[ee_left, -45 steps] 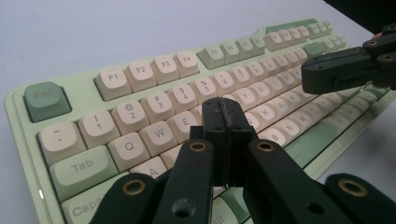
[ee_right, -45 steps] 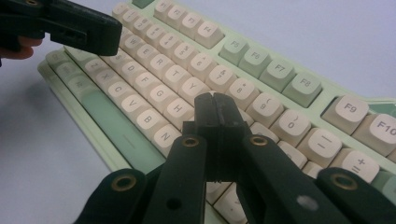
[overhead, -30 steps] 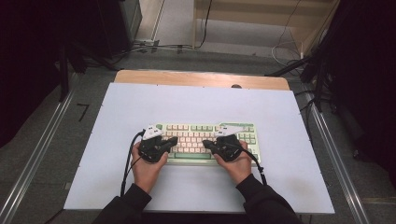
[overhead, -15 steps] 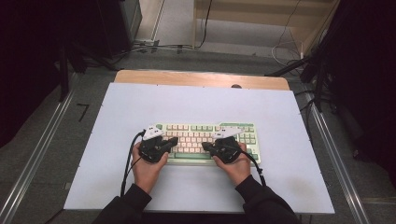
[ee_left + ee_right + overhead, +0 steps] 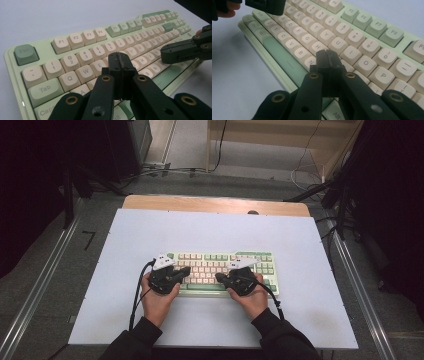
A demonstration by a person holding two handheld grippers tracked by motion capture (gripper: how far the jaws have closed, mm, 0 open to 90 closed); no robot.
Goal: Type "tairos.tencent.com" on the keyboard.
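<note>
A lab-like recording space: white table (image 5: pixel 150 235) between metal rails (image 5: pixel 40 285), loose floor cables (image 5: pixel 305 165), dark curtains (image 5: pixel 30 180).

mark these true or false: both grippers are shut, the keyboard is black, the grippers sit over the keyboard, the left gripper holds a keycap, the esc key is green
1. Both grippers are shut. True: the left gripper and the right gripper each have their jaws pressed together.
2. The keyboard is black. False: the keyboard has a pale green case with cream and green keys.
3. The grippers sit over the keyboard. True: in the high view both tips lie above its key rows.
4. The left gripper holds a keycap. False: nothing is between its closed jaws.
5. The Esc key is green. True: the Esc key is a darker green than the case.
</note>
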